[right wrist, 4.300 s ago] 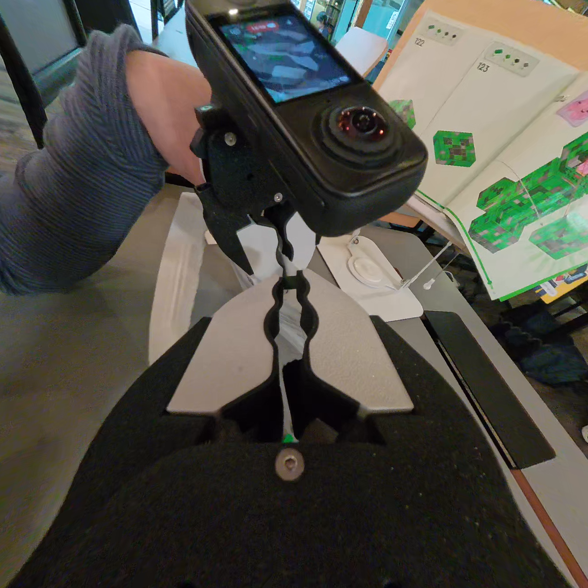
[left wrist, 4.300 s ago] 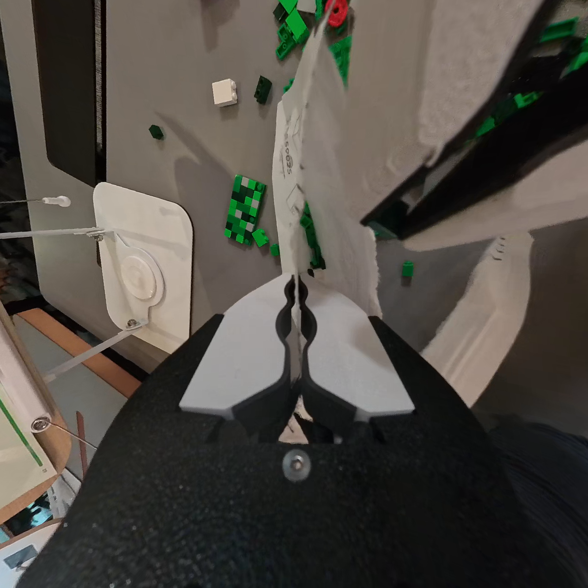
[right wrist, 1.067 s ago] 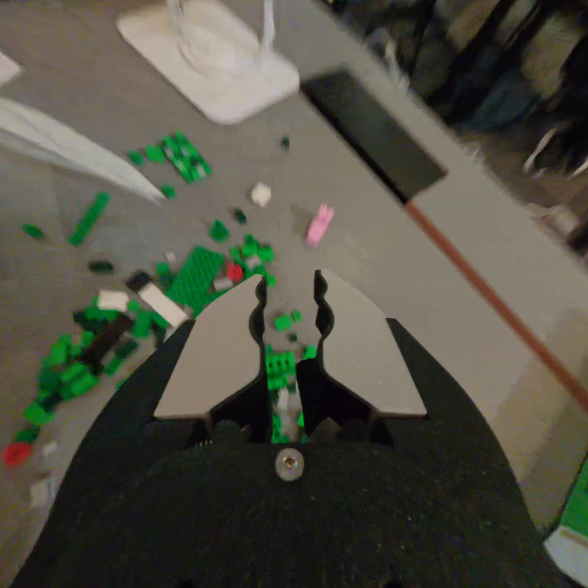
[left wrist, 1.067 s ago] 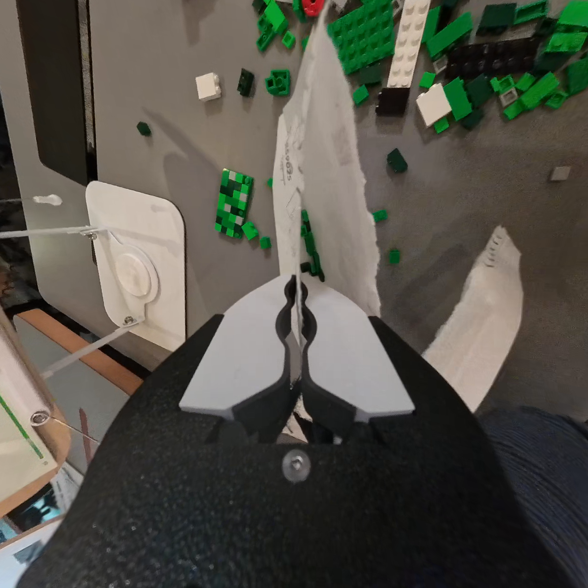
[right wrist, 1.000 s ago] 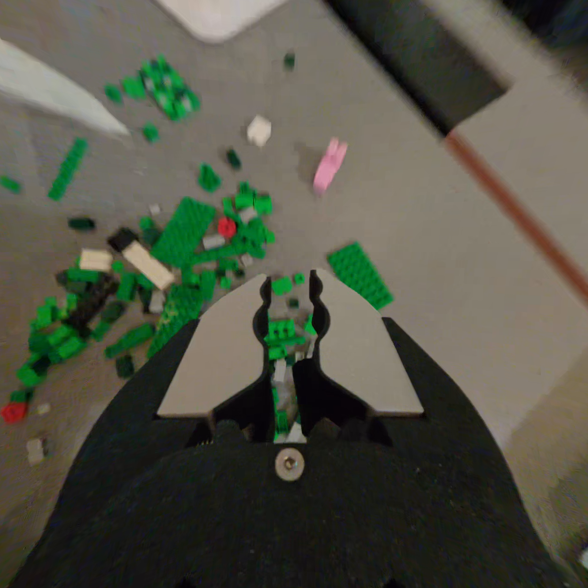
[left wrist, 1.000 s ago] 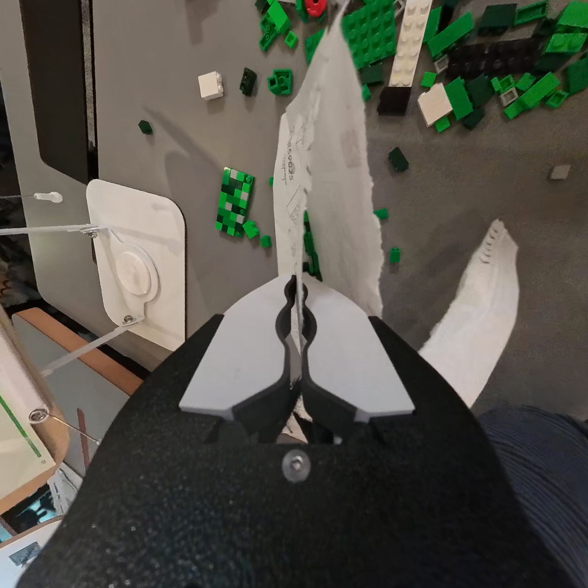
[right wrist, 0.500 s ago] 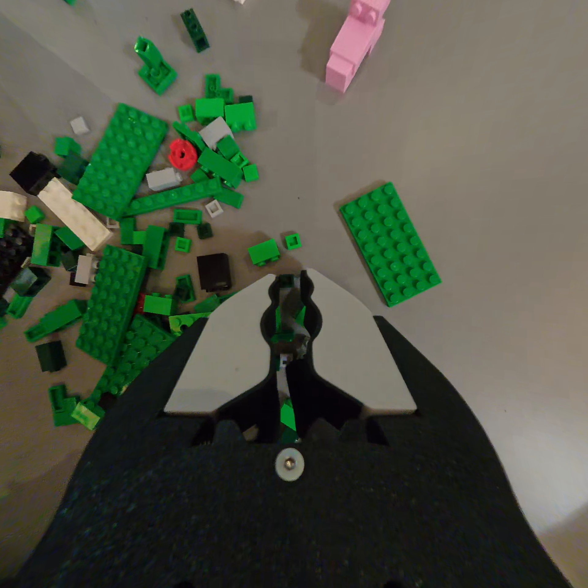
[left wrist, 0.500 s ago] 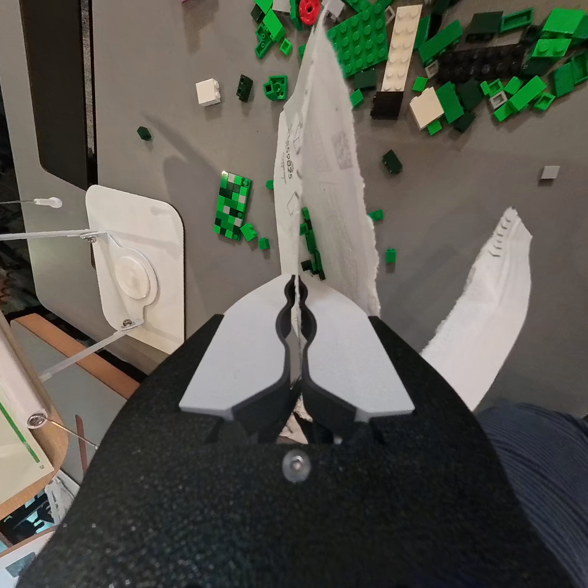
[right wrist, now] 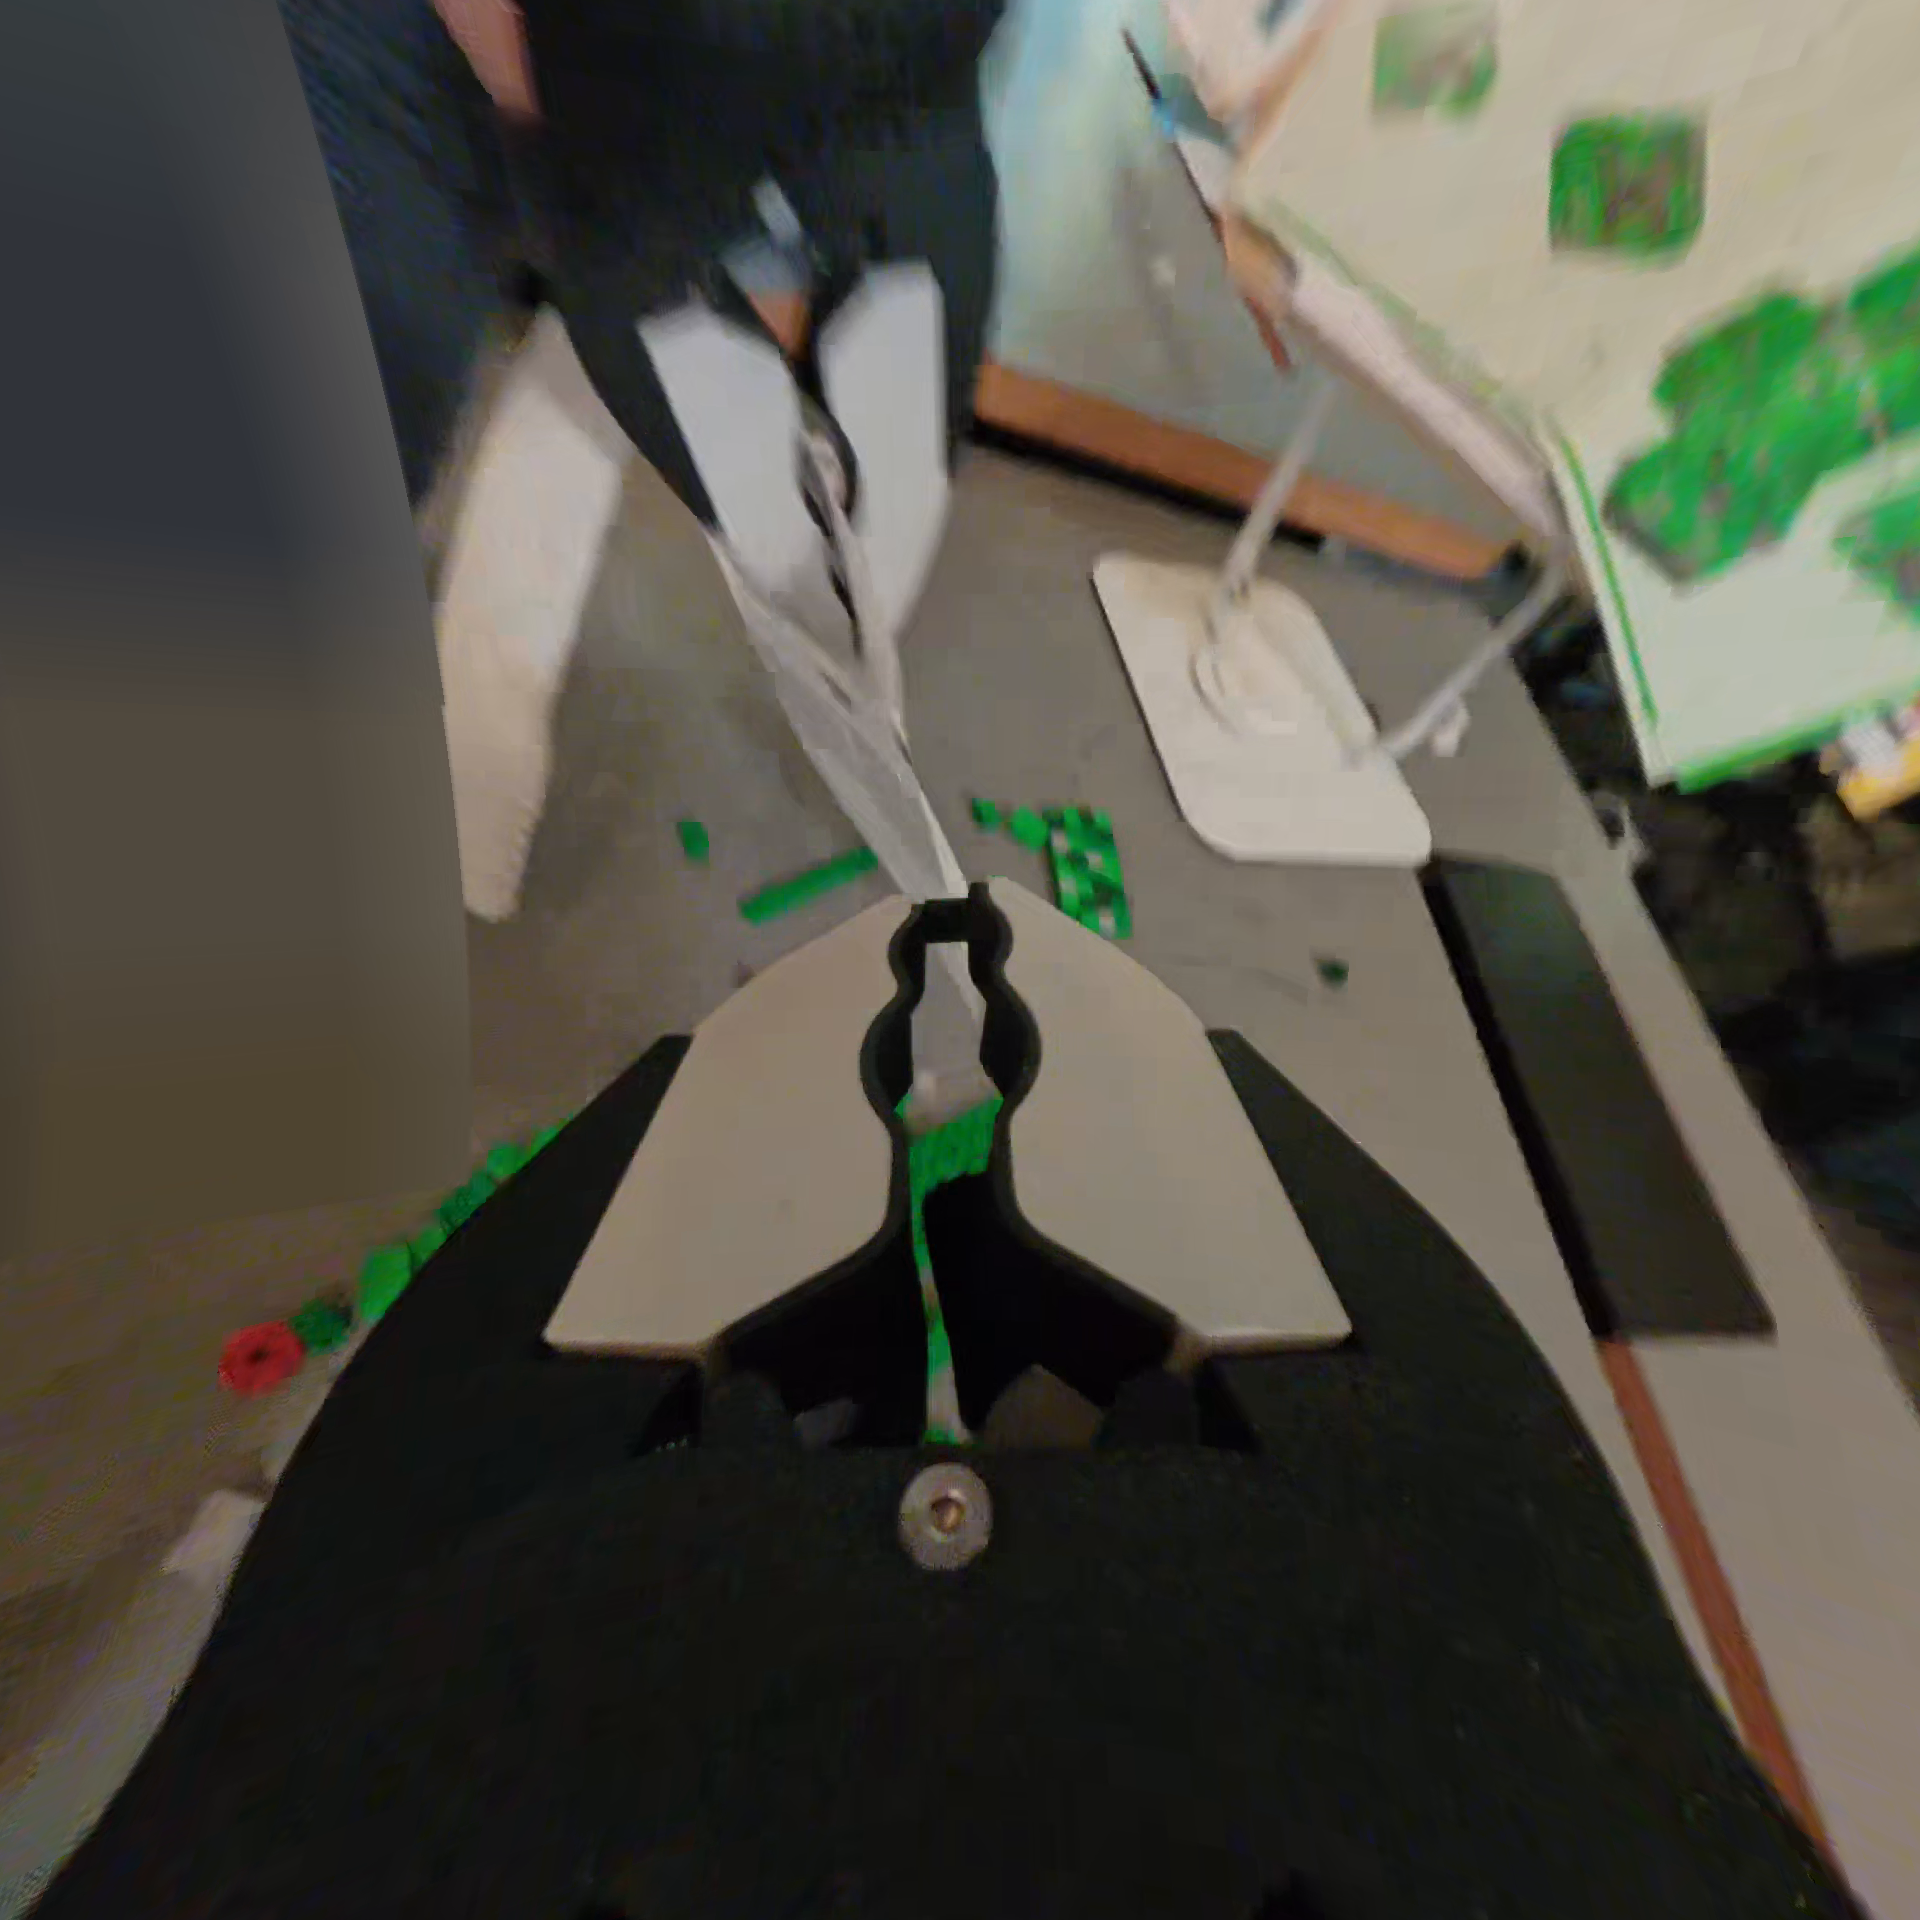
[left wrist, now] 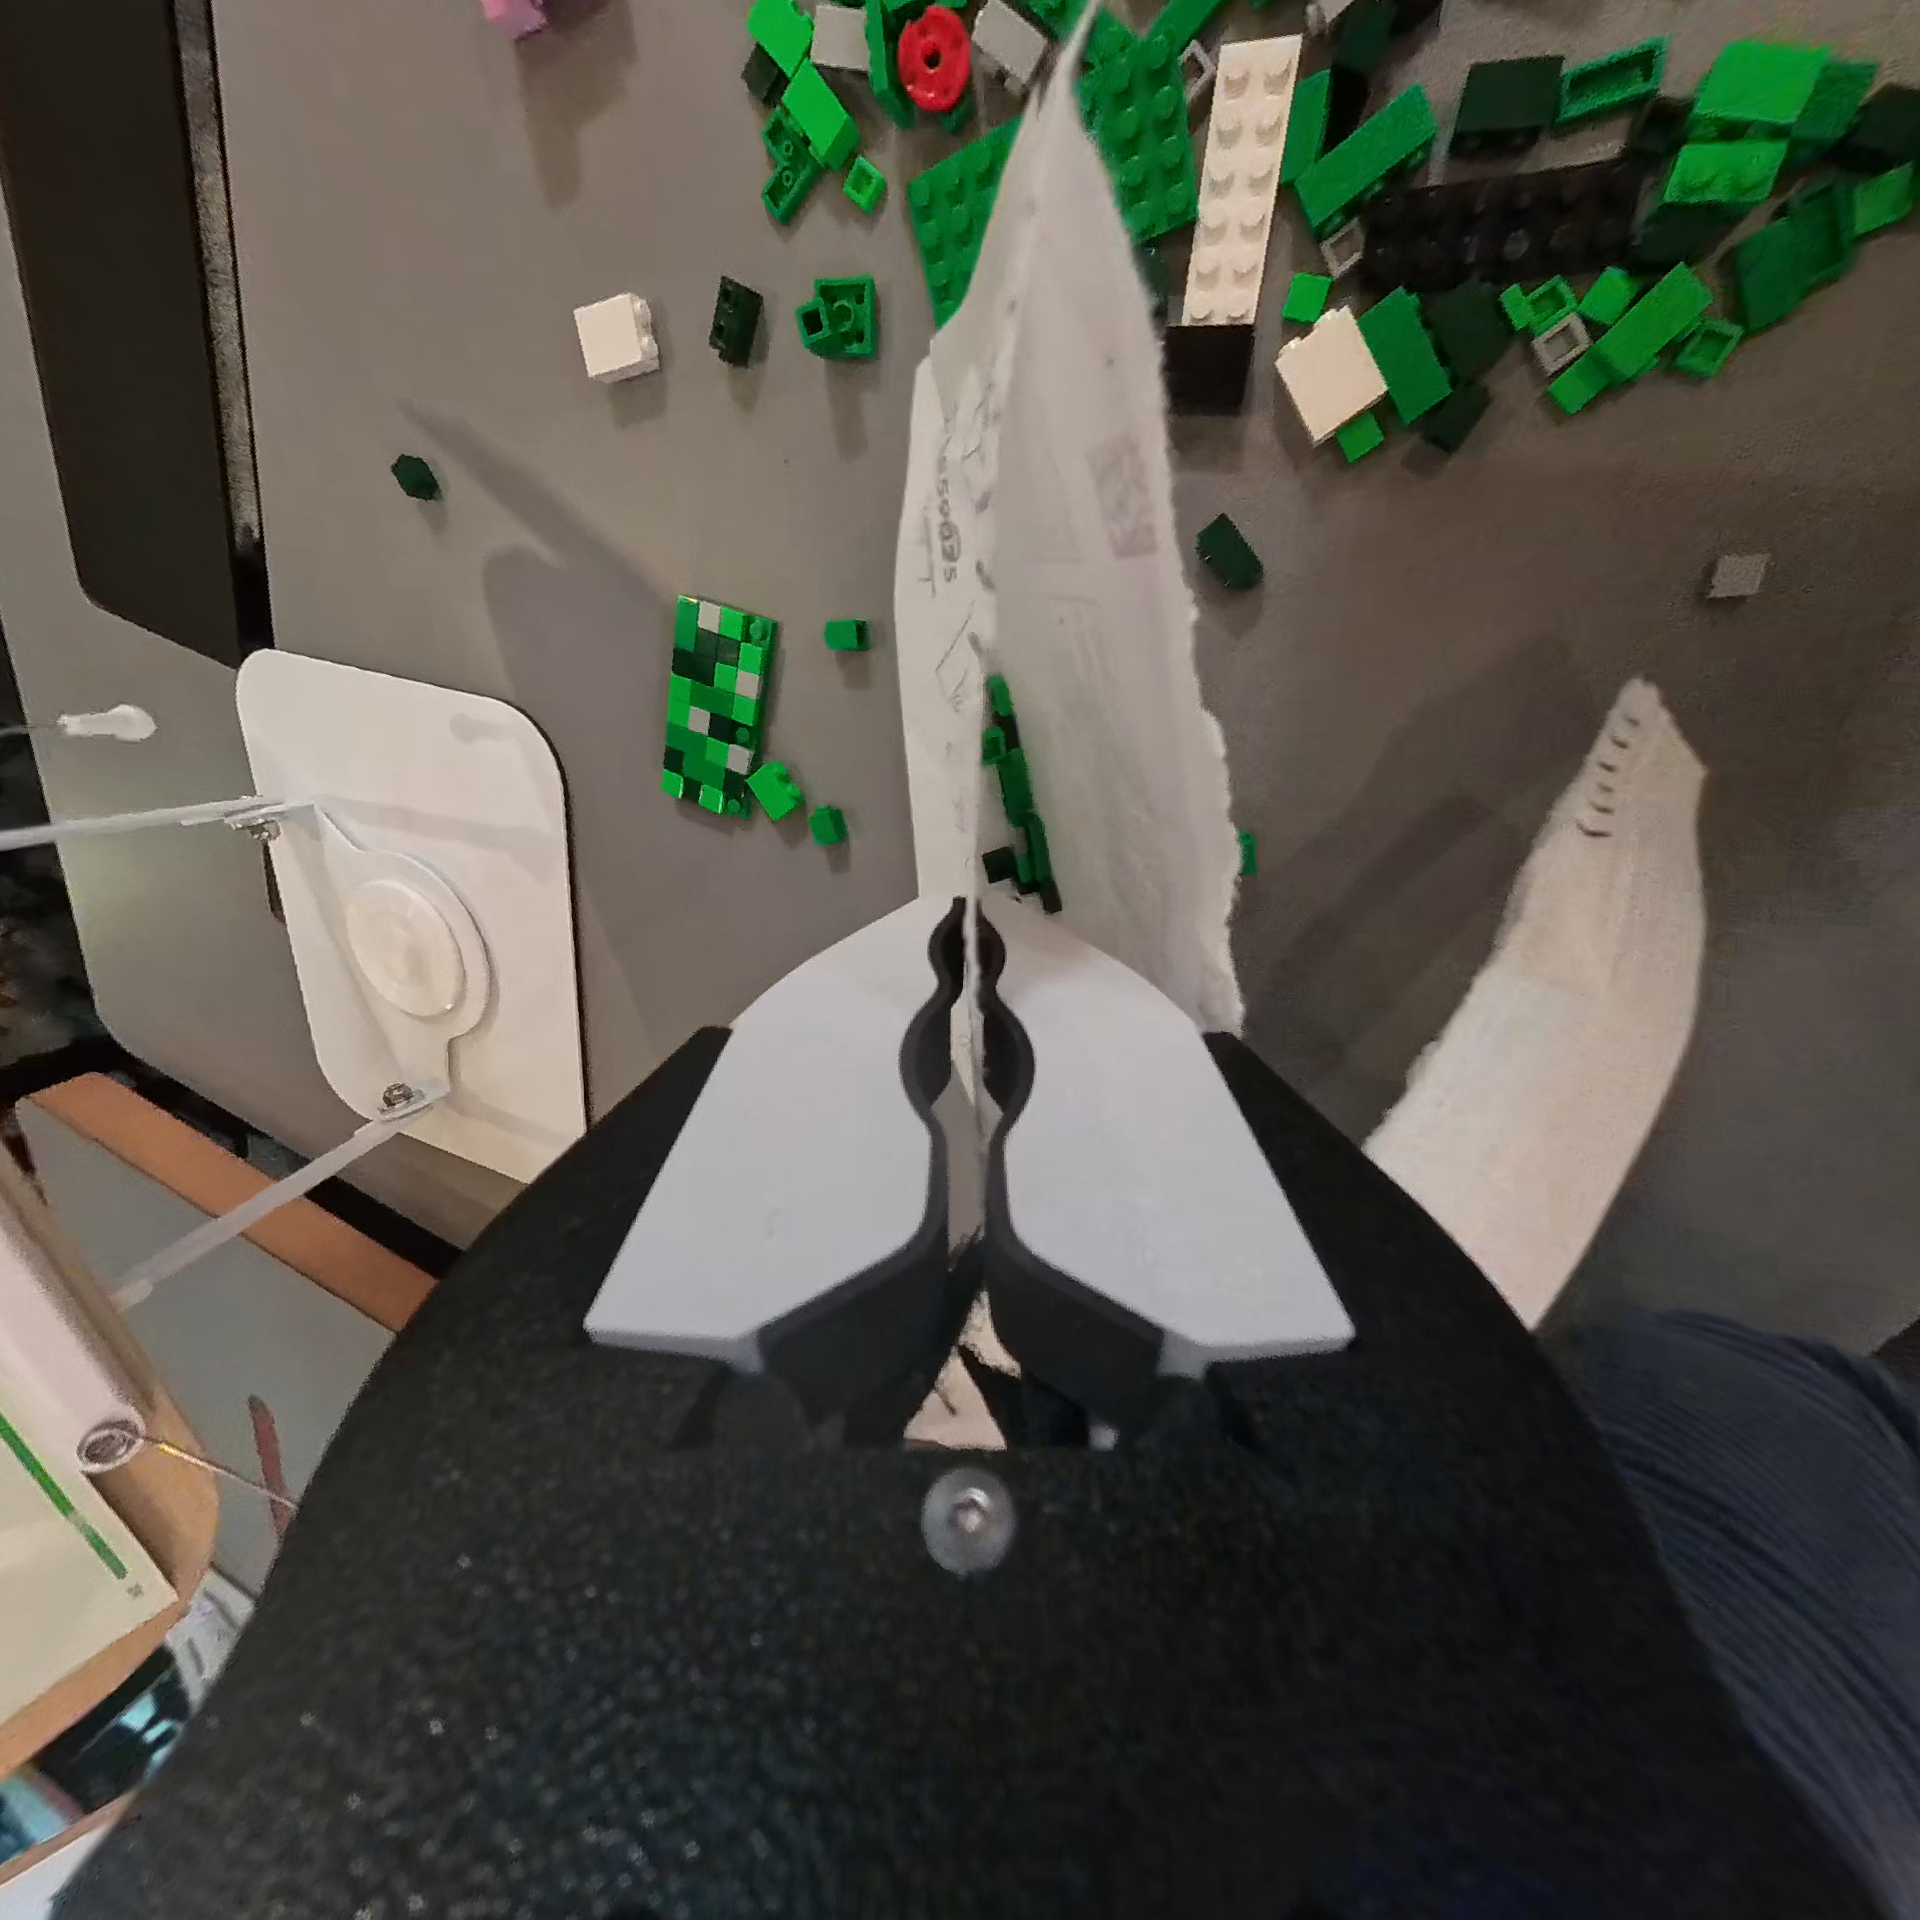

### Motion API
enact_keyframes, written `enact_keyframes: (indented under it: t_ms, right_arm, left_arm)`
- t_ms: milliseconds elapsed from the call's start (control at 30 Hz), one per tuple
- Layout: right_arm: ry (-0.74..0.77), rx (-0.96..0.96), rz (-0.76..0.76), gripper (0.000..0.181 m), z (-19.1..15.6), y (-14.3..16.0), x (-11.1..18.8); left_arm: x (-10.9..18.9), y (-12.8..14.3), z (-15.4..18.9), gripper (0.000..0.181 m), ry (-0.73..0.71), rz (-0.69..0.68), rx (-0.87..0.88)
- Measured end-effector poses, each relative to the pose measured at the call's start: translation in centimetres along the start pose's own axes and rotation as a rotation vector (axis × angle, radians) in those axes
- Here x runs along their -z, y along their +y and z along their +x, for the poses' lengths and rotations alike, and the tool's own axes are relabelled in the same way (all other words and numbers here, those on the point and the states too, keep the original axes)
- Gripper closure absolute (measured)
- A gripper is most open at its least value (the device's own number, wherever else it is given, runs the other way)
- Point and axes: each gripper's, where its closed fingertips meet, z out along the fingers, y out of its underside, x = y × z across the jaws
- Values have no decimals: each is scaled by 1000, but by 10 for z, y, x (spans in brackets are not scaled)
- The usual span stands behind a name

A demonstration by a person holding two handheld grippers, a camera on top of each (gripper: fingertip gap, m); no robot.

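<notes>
While the left gripper point(left wrist: 971, 925) is clenched on the torn white paper bag point(left wrist: 1081, 582), the sheet stands on edge from between its jaws toward twelve o'clock, above the grey worktop point(left wrist: 499, 312). It looks light, thin and floppy, with a ragged edge that would tear further under a hard tug, so I'd hold it close to a whole edge. A second torn paper piece point(left wrist: 1538, 1018) lies at three o'clock. Loose green bricks point(left wrist: 1382, 156) scatter at one o'clock, a checkered green plate point(left wrist: 722, 717) at eleven. In the blurred right wrist view, the right gripper point(right wrist: 961, 914) is nearly closed on something small and dark at its tips; whether it grips that or the paper strip just beyond, I cannot tell.
</notes>
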Motion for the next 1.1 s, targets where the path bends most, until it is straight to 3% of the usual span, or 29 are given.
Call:
enact_keyframes:
  t_ms: [133, 367, 733, 867, 1100]
  right_arm:
    - [-11, 86, 80, 174, -24, -39, -24]
    - [99, 145, -60, 173, -25, -36, -52]
    - [142, 208, -188, 161, -24, -25, -54]
    - [176, 167, -218, 146, -17, -23, -49]
    - [222, 72, -243, 141, -2, -17, -35]
  left_arm:
    - [-7, -3, 3, 181, 20, -19, -12]
    - [-8, -8, 7, 181, 24, -23, -34]
    - [-6, -11, 10, 181, 15, -23, -57]
    - [-3, -15, 11, 181, -5, -14, -94]
    - [-2, -20, 16, 181, -9, -4, -135]
